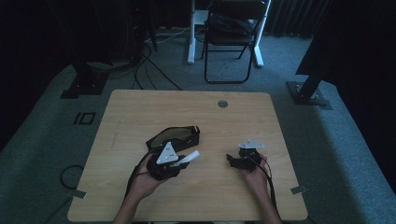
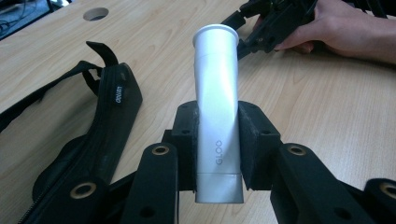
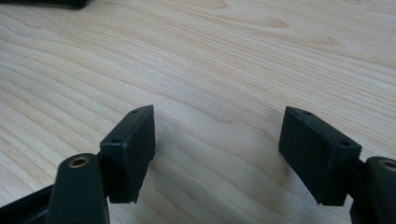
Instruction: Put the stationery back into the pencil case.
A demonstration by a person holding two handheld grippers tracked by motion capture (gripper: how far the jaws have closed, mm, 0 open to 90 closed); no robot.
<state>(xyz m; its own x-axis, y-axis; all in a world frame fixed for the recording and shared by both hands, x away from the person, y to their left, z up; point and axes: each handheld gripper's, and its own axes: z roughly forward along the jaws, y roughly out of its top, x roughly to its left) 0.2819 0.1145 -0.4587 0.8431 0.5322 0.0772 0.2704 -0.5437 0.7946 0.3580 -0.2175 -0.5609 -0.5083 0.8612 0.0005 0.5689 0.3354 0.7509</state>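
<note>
Here the left hand (image 1: 144,179) holds a tube (image 2: 217,116) level (fingers (image 2: 254,140) clamping).

black pouch (image 2: 93,140) cut off at frame edge

Open black pouch (image 1: 173,136) lies just beyond the left gripper (image 1: 180,161), blocking forward passage. Bare table (image 1: 140,107) between the left gripper and right gripper (image 1: 232,159) permits passage.

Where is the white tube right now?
The white tube is clamped in the left gripper, just right of the black pouch, near the table's middle in the high view.
</note>
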